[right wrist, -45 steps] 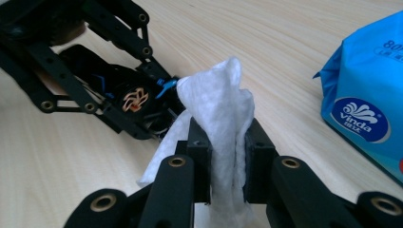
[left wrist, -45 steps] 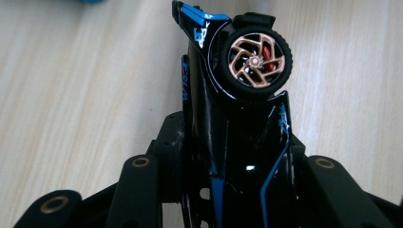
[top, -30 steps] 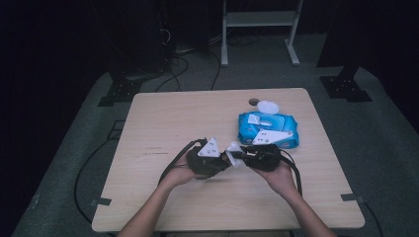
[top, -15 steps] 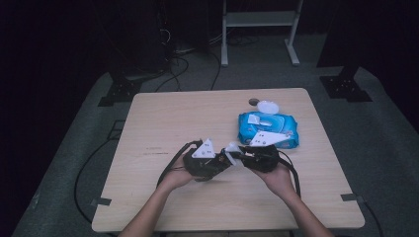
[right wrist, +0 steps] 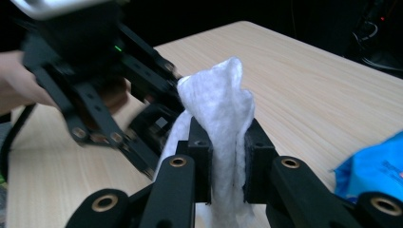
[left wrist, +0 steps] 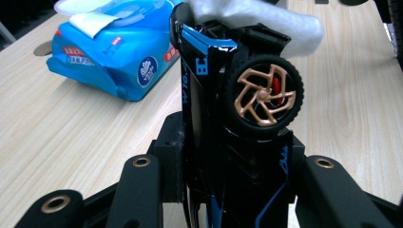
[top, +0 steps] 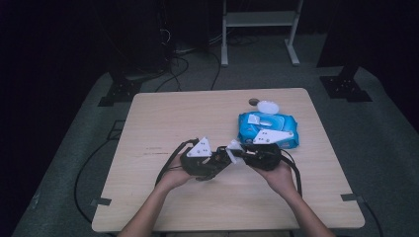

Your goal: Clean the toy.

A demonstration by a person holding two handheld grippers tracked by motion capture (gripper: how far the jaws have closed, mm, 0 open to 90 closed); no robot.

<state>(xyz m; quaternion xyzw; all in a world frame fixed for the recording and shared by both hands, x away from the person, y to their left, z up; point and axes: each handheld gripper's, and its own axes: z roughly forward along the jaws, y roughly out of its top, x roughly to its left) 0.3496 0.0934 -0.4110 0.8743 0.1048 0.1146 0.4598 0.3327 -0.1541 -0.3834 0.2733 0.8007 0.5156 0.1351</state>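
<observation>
My left gripper (top: 217, 159) is shut on a black and blue toy car (left wrist: 233, 118) with a gold-spoked wheel (left wrist: 263, 96); the car stands nose-up between the jaws. A crumpled white wipe (right wrist: 218, 118) is pinched in my right gripper (right wrist: 227, 161), and in the high view this wipe (top: 233, 151) sits between the two grippers. In the left gripper view the wipe (left wrist: 266, 19) lies against the top of the car. The right gripper (top: 242, 154) faces the left one at the table's middle front.
A blue pack of wet wipes (top: 269, 129) with its lid flap up lies right of centre on the wooden table (top: 163, 118). A white round lid (top: 268, 106) and a small dark disc (top: 253, 101) sit behind it. Cables trail off the table's left edge.
The left hand with the car has shifted slightly; both grips are unchanged and the right hand has kept still.
</observation>
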